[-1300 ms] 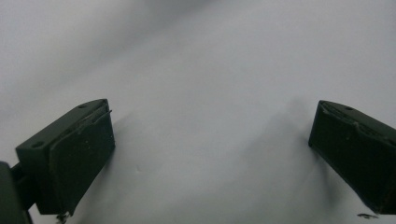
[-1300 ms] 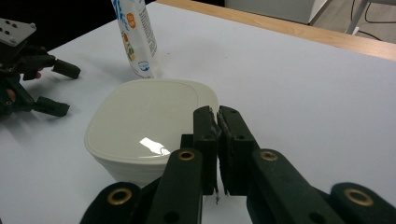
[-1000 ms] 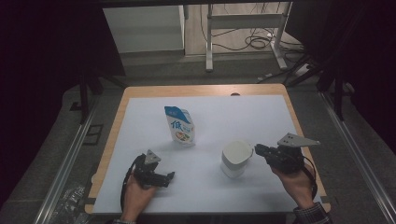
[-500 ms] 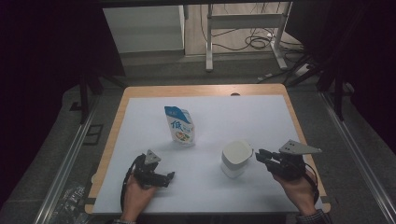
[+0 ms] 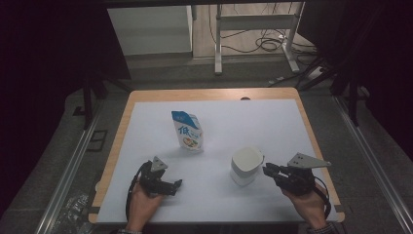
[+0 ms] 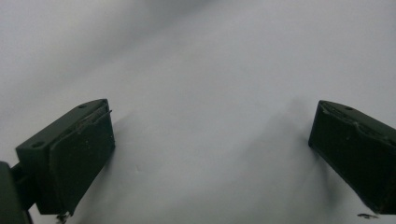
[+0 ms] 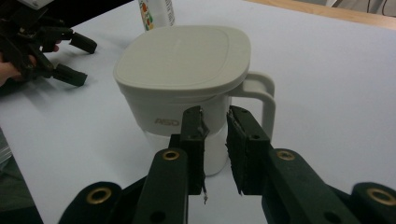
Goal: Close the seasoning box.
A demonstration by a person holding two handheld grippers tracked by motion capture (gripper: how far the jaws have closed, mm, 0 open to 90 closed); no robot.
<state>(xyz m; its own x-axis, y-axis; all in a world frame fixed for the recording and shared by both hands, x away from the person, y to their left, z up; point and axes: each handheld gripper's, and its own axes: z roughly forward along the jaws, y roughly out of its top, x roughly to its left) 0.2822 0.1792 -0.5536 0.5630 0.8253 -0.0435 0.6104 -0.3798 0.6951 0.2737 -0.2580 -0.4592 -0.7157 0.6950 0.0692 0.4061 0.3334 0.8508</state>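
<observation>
Two-handed setup, low over bench (image 5: 272,122): right claw (image 7: 215,114) just eased narrowly apart, empty, lined up behind lidded jug (image 7: 182,60) beside handle (image 7: 261,93); left claw (image 6: 212,112) wide open, parked clear.

White sheet (image 5: 272,122) open across the far half and far right; one upright pouch (image 5: 187,129) stands left of centre, well apart from all else. White lidded jug (image 5: 246,165) sits near right, its handle (image 7: 261,95) jutting sideways, and blocks the right gripper (image 5: 271,170) just beside it, whose narrowly parted jaws point at the jug wall with nothing between them. Left gripper (image 5: 171,185) rests near left, jaws wide over bare sheet; a free lane runs between it and the jug, and another between pouch and jug.
</observation>
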